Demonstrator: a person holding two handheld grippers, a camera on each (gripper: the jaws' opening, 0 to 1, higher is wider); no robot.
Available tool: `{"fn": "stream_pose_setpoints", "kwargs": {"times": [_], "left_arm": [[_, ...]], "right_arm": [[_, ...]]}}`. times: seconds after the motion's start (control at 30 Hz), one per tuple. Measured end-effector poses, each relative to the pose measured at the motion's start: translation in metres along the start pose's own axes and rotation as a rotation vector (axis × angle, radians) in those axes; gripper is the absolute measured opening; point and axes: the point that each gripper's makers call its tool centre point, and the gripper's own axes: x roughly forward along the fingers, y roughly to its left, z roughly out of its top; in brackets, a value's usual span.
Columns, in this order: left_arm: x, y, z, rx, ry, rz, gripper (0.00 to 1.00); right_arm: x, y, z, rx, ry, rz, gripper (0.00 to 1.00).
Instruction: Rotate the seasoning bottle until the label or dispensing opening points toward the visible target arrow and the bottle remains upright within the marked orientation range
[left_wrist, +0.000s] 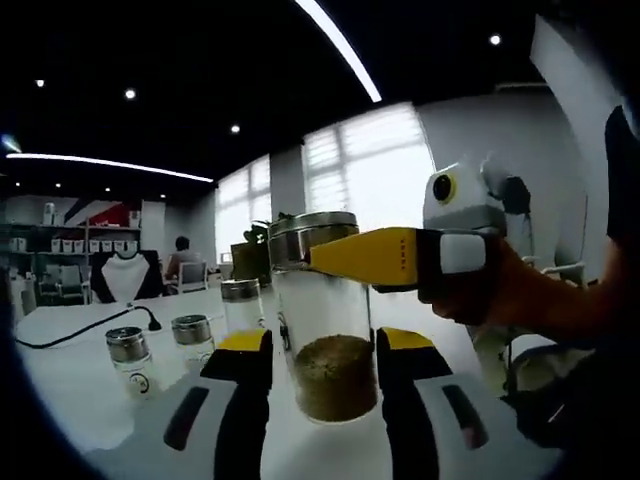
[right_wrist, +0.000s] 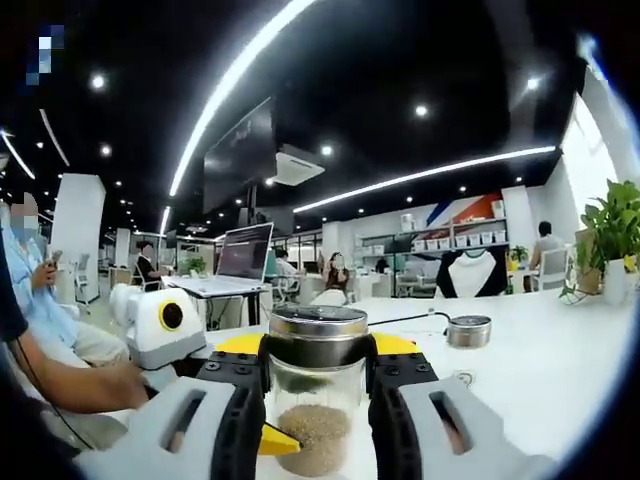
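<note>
Bright office lights and big windows shine over a long white table (left_wrist: 80, 375). On it, near the middle, stands the clear glass seasoning bottle (left_wrist: 325, 330) with a shiny metal lid and brown spice at the bottom. The left gripper (left_wrist: 325, 375) has its jaws close on both sides of the glass, low down. The right gripper (right_wrist: 318, 375) pinches the lid from both sides. The glass looks smooth, hard and easy to break, so a soft, steady hold seems best. Three small jars (left_wrist: 190, 338) wait far left.
</note>
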Motion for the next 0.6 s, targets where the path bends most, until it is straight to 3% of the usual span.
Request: {"fn": "stream_pose_setpoints", "kwargs": {"times": [0.13, 0.5, 0.6], "left_arm": [[0.002, -0.008, -0.013, 0.047, 0.058, -0.04, 0.44], [0.001, -0.021, -0.009, -0.022, 0.019, -0.127, 0.46], [0.0, -0.021, -0.01, -0.027, 0.033, -0.114, 0.45]], "right_arm": [[-0.001, 0.006, 0.001, 0.004, -0.014, 0.031, 0.35], [-0.01, 0.025, 0.005, -0.007, -0.063, 0.145, 0.35], [-0.01, 0.026, 0.004, -0.001, -0.066, 0.151, 0.35]]}}
